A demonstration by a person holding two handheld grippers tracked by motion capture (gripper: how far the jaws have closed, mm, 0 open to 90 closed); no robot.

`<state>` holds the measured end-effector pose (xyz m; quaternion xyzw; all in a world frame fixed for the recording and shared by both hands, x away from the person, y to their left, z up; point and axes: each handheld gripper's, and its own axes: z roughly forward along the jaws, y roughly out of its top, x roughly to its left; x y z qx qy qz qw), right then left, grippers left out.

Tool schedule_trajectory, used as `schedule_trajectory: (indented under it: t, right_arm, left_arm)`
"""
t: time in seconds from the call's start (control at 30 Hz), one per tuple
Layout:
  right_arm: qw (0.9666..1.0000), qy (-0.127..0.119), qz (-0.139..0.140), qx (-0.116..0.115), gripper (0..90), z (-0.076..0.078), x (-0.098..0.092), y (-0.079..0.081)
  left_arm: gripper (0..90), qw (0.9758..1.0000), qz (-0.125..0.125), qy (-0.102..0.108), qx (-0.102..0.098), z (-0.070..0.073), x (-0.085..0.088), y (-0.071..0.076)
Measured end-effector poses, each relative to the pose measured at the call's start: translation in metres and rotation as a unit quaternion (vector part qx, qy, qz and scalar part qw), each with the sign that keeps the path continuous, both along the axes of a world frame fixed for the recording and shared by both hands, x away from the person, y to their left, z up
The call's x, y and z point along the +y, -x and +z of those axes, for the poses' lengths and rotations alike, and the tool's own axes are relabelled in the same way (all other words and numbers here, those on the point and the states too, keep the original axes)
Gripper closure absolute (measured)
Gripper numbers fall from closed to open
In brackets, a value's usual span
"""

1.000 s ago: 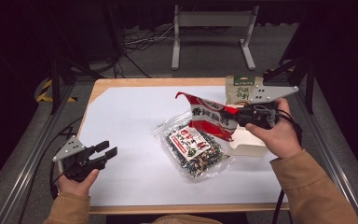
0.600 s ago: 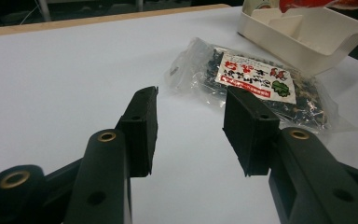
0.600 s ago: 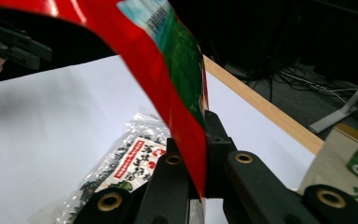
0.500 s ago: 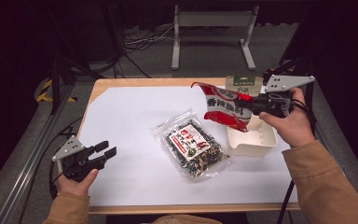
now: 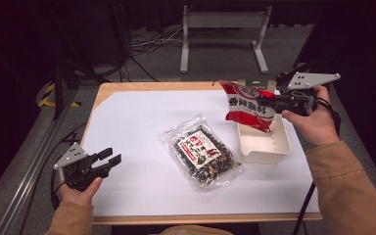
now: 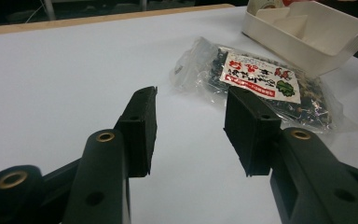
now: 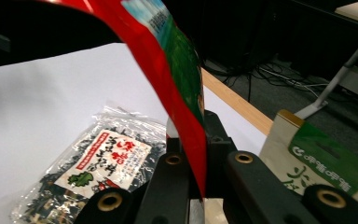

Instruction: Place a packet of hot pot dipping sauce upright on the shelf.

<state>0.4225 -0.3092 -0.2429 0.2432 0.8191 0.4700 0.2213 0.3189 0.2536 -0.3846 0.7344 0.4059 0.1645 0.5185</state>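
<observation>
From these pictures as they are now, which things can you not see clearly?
- High view: the red packet hides part of the white tray.
- Right gripper view: the green box is cut off by the edge.
- All views: packet print too small to read.

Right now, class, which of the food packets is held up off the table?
The red packet, pinched in the right claw above the white tray. The clear packet of dark bits lies flat on the table.

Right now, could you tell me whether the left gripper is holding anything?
No, the left gripper is open, with only bare table between its fingers.
</observation>
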Motion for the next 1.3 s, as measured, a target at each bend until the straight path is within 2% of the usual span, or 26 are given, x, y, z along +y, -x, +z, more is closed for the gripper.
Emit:
schedule_trajectory:
  t: [0.47,0.8,1.3]
  right_arm:
    - [0.9997,0.014,-0.020,-0.003,89.6,-0.007,-0.022,-0.022]
    - [0.9996,0.024,-0.015,0.000,89.6,-0.013,-0.026,-0.038]
    - [0.9983,0.049,-0.030,0.013,89.6,-0.029,-0.027,-0.061]
  left_arm:
    - [54.3,0.9999,0.011,-0.001,0.005,-0.002,0.005,0.006]
    - [54.3,0.9999,0.011,-0.003,0.005,-0.003,0.004,0.006]
    - [54.5,0.9999,0.011,-0.003,0.007,-0.003,0.004,0.005]
